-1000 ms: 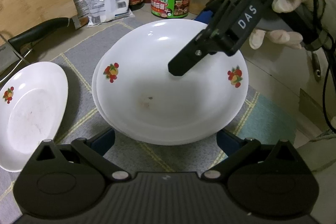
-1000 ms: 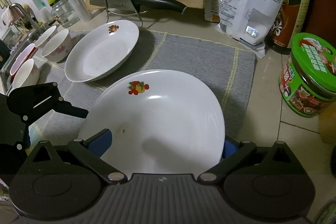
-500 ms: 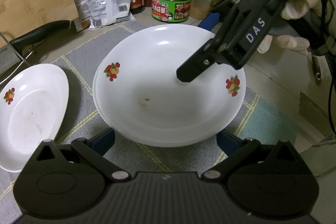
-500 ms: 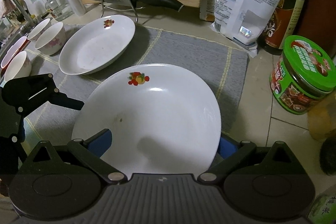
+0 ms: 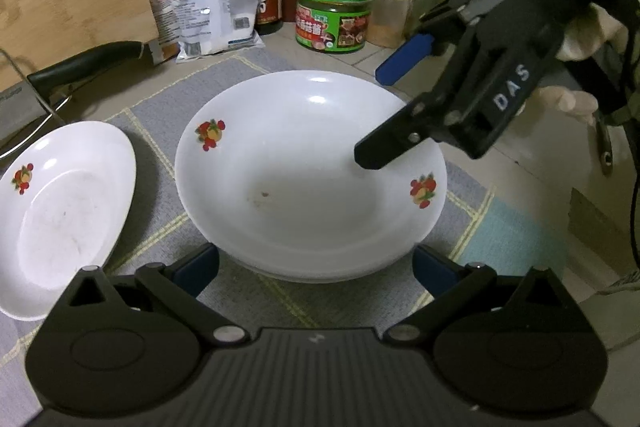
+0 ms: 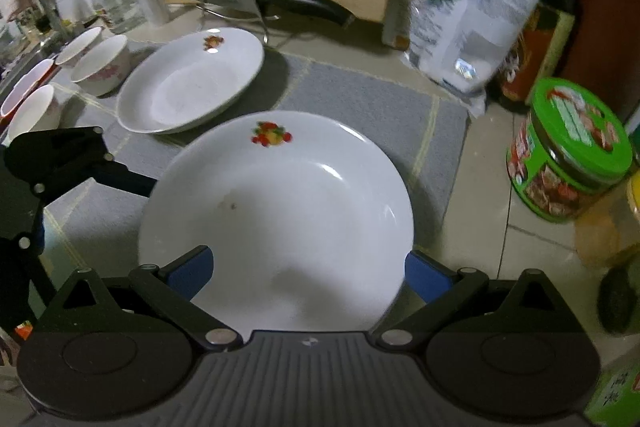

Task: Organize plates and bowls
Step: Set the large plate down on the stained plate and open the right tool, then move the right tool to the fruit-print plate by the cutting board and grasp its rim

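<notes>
Left tool [image 5: 316, 265] spread apart, stacked plates [image 5: 308, 171] just ahead. Right tool [image 6: 308, 269] spread apart above them, gripping nothing. Single plate [image 5: 60, 207] beside, leftward.

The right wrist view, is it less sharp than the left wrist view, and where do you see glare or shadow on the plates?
Right wrist view: blurred toward the edges, the white bag and the green-lidded jar smeared; a grey shadow lies on the stacked plates near the camera. Left wrist view: sharper, label text readable; small glare spots on the plates' far rim; fisheye bending at the borders.
</notes>
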`<move>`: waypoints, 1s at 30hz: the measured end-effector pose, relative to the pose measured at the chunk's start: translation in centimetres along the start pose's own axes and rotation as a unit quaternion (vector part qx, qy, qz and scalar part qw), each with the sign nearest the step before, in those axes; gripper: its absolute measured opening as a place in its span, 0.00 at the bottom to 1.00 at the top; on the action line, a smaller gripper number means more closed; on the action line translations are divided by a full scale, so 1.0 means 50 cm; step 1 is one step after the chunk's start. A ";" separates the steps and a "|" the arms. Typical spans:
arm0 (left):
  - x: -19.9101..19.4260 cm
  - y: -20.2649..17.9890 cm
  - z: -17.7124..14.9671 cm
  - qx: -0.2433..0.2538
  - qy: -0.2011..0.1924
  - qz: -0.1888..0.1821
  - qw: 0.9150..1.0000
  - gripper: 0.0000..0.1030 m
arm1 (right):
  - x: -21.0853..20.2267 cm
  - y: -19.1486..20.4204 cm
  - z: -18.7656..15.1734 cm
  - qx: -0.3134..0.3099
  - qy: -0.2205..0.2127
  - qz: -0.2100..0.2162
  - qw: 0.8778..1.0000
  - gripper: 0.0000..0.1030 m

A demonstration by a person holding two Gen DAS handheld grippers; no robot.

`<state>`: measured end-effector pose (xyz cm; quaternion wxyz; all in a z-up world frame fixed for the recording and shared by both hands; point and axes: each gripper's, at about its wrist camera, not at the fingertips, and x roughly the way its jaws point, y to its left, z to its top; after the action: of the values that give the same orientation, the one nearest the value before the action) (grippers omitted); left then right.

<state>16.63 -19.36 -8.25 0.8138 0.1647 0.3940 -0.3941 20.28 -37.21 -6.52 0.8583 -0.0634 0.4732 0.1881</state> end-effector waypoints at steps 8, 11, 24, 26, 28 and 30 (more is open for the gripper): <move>-0.051 0.005 -0.026 -0.044 -0.037 0.045 0.997 0.99 | -0.020 0.023 -0.002 -0.041 -0.069 -0.035 0.996 1.00; -0.078 0.007 -0.038 -0.074 -0.052 0.072 0.993 0.99 | -0.022 0.036 -0.003 -0.056 -0.092 -0.040 0.993 1.00; -0.157 0.035 -0.105 -0.201 -0.075 0.145 0.966 0.99 | 0.013 0.114 0.038 -0.093 -0.109 0.036 0.989 1.00; -0.158 0.052 -0.114 -0.200 -0.074 0.153 0.965 0.99 | 0.020 0.130 0.044 -0.092 -0.114 0.038 0.988 1.00; -0.155 0.070 -0.123 -0.191 -0.077 0.162 0.965 0.99 | 0.027 0.139 0.050 -0.083 -0.115 0.041 0.989 1.00; -0.148 0.085 -0.132 -0.181 -0.075 0.173 0.965 0.99 | 0.039 0.149 0.061 -0.072 -0.110 0.030 0.991 1.00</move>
<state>13.73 -9.04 -6.90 0.9131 0.0508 0.3620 -0.1804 20.78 -28.94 -5.96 0.8922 -0.0902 0.3630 0.2531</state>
